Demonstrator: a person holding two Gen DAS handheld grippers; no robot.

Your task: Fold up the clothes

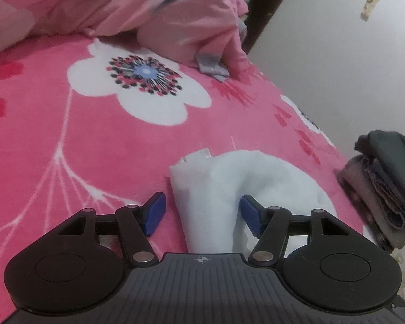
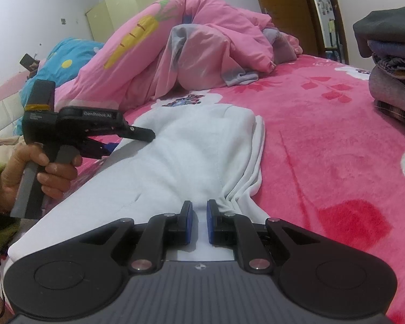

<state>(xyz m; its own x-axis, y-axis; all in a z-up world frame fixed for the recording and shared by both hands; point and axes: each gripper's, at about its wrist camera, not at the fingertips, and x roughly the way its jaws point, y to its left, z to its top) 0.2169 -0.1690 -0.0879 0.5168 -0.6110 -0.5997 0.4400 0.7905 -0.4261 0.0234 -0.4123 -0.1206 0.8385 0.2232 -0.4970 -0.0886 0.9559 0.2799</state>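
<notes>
On the bed (image 2: 324, 140), over the pink flowered blanket, we have the white garment (image 2: 191, 148) lying lengthwise, partly folded, with a doubled edge along its right side. A pink duvet (image 2: 175, 43) is heaped behind it, and a stack of folded clothes (image 2: 394, 62) sits well apart at the right.

The right tool (image 2: 198, 222) has its pads drawn narrow on a gathered bunch at the garment's near end; we judge the cloth pinched between them. The left tool (image 1: 201, 212) stands wide, one pad on the blanket and the other against the cloth, gripping nothing. From the right wrist view its tip appears to rest at the garment's left edge, though the contact is hard to confirm.

To do this fold well, we advise:
1. Keep the right grip firm, holding the cloth taut.
2. Close the left tool on the left edge before lifting.
3. Lift both ends level and carry them to the far end together.
4. Align edges, then release.
</notes>
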